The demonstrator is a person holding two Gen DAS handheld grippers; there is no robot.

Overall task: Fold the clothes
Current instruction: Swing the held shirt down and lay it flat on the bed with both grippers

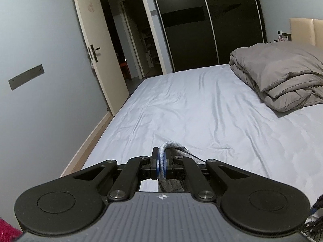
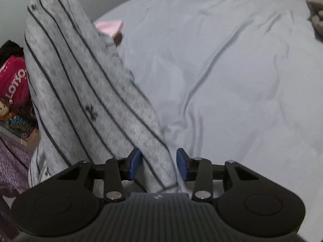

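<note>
Nearest to you, the right gripper (image 2: 157,164) sat low over the bed (image 2: 232,76), pointing steeply down. Its jaws stood part open, w/ the lower end of the striped grey garment (image 2: 80,84) running between the blue pads (image 2: 134,164). The cloth seemed to brush the left pad; the right pad stood clear of it, so no grip there. From that gap the garment's long axis ran up and to the left, rising as a taut, twisted band out of the top of the right wrist view. So the cloth lay dead ahead of your right hand and leaned left, towards your other hand.

Your left gripper (image 1: 161,166) was pinched fully closed on a bunched fold of the same garment, a pale roll poking up between its pads. It hung just above the near part of the sheet, pointing down the bed.

My read: you were laying the garment out flat, left hand carrying it, right hand nearer the sheet.

Further off, a folded grey duvet (image 1: 282,76) sat at the bed's far right, well apart from the work. Beyond it, the open door (image 1: 101,46).
</note>
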